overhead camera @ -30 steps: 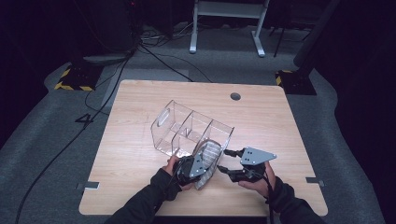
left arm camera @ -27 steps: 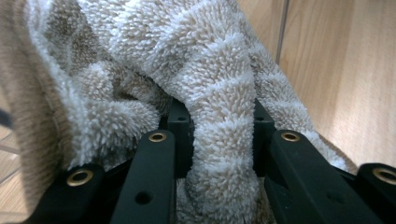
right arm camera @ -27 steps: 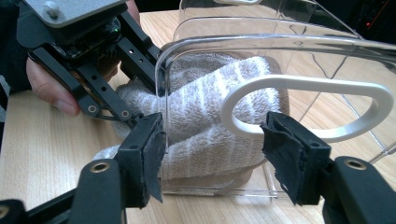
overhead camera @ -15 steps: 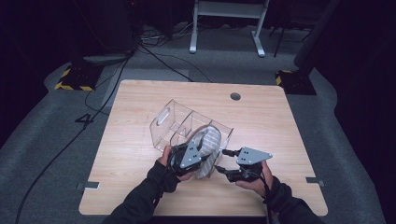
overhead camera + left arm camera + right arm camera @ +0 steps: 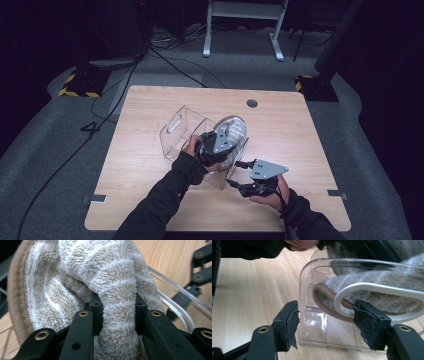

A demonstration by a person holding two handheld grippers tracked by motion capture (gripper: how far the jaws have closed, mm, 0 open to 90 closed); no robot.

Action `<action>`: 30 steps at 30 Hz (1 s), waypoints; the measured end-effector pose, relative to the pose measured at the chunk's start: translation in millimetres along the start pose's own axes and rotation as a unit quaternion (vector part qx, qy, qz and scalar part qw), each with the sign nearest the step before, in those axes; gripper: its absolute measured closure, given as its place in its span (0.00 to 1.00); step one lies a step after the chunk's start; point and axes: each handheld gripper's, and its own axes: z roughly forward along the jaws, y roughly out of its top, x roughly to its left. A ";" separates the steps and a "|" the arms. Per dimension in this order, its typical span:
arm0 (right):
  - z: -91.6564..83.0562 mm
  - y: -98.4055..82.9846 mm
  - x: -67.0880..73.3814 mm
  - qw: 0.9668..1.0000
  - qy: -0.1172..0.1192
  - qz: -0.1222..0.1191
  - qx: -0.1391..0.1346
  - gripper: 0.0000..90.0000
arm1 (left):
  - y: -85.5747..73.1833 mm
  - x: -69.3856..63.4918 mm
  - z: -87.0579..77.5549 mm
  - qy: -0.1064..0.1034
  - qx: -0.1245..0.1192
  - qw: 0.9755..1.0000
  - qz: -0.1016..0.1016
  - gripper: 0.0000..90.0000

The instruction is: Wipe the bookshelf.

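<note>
Right gripper view sets the clear plastic organizer [image 5: 362, 305] as the landmark for everything here. Nearest the camera, the right gripper [image 5: 327, 325] has its jaws spread wide apart with nothing between them, just short of the organizer's end wall, where a white-edged oval handle slot [image 5: 377, 301] is cut through. Through that wall a fluffy striped slipper [image 5: 384, 287] is visible, lying inside the end compartment with its tan sole edge toward the wall.

From the high view, the right gripper [image 5: 239, 175] sits at the near end of the organizer [image 5: 182, 132], held in the person's right hand [image 5: 267, 197], a grey three-cornered plate [image 5: 267, 169] on top of it. The left gripper [image 5: 227, 137] is over the organizer's near compartment, held in the left hand [image 5: 197, 152], and the slipper [image 5: 235, 129] stands up out of that compartment, tilted. The organizer rests near the middle of the wooden table [image 5: 140, 200], with a second handle slot in its far end wall.

In the left gripper view, the left gripper [image 5: 117, 312] is clamped on a thick fold of the slipper [image 5: 105, 277], the pile bulging between the pads. Beyond it lie the organizer's clear rim [image 5: 175, 307] and the other gripper's black links [image 5: 200, 270].
</note>
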 end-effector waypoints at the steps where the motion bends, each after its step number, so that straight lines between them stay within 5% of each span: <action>1: 0.1 -0.2 0.0 1.000 -0.002 0.001 0.001 0.41 | -0.2 -2.1 2.8 -0.003 0.007 1.000 0.003 0.79; 13: 0.3 -4.6 -4.9 1.000 -0.006 0.016 0.005 0.42 | -22.9 -27.0 -17.4 -0.011 -0.006 1.000 0.012 0.79; 21: 0.1 -5.4 -6.6 1.000 -0.009 0.018 0.008 0.41 | -52.5 -39.1 -15.7 -0.025 -0.013 0.999 -0.016 0.80; 30: 0.4 -5.1 -5.0 1.000 -0.006 0.016 0.007 0.40 | -82.6 -51.5 -3.2 -0.052 0.030 0.998 -0.022 0.80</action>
